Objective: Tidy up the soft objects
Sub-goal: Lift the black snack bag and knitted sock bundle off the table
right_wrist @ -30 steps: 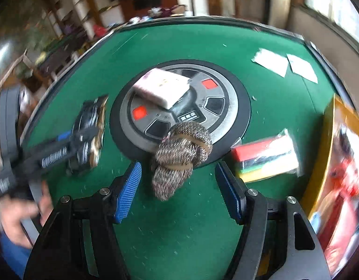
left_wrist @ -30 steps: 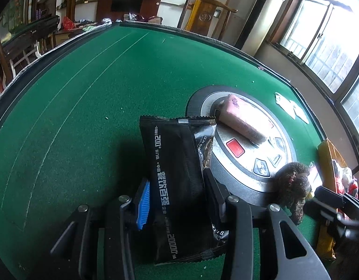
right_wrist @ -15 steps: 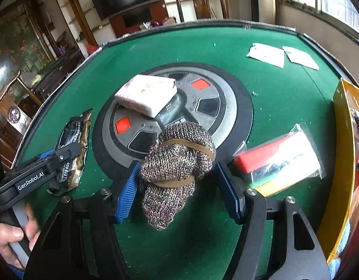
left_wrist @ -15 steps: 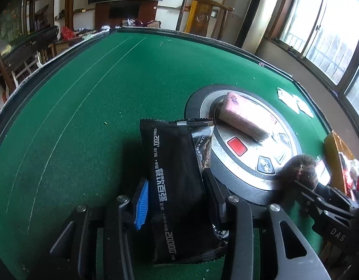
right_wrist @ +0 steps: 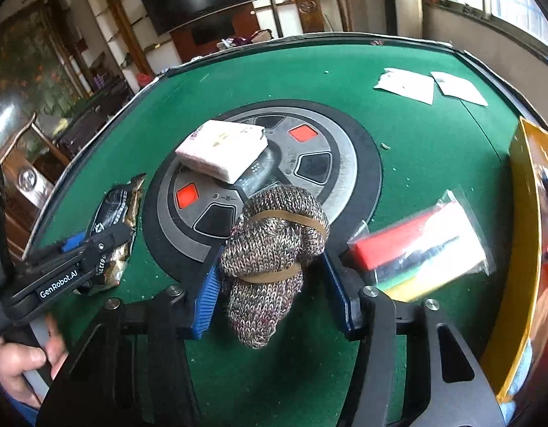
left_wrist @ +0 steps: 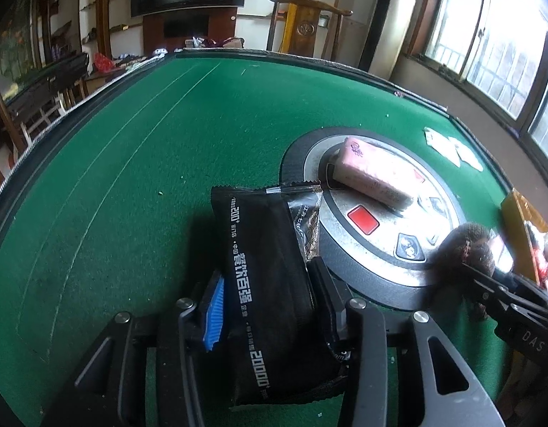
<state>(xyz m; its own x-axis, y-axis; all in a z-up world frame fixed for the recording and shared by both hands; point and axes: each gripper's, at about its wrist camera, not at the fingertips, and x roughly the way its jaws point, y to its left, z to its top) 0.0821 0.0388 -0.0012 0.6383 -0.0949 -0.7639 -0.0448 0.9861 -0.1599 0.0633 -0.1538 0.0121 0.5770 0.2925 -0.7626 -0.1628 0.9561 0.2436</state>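
My left gripper (left_wrist: 266, 279) is shut on a black snack packet (left_wrist: 259, 220), which lies lengthwise between its pads on the green felt table (left_wrist: 131, 163). The right wrist view shows that same packet (right_wrist: 113, 206) left of the round hub. A knitted, rubber-banded sock bundle (right_wrist: 274, 227) sits at the hub's near edge. My right gripper (right_wrist: 270, 267) has its jaws closing, and both blue pads touch the bundle's sides. In the left wrist view the bundle (left_wrist: 466, 242) appears at the right.
A pink tissue pack (right_wrist: 224, 149) lies on the grey round hub (right_wrist: 309, 167) in the table's centre. To the right are a clear bag of coloured cloths (right_wrist: 419, 245) and a yellow box (right_wrist: 523, 213). White papers (right_wrist: 405, 85) lie far right. A hand (right_wrist: 21, 359) holds the left gripper.
My right gripper moved forward and down around the knitted bundle, and its jaws narrowed onto it. The left gripper kept still with the black packet in its grip.
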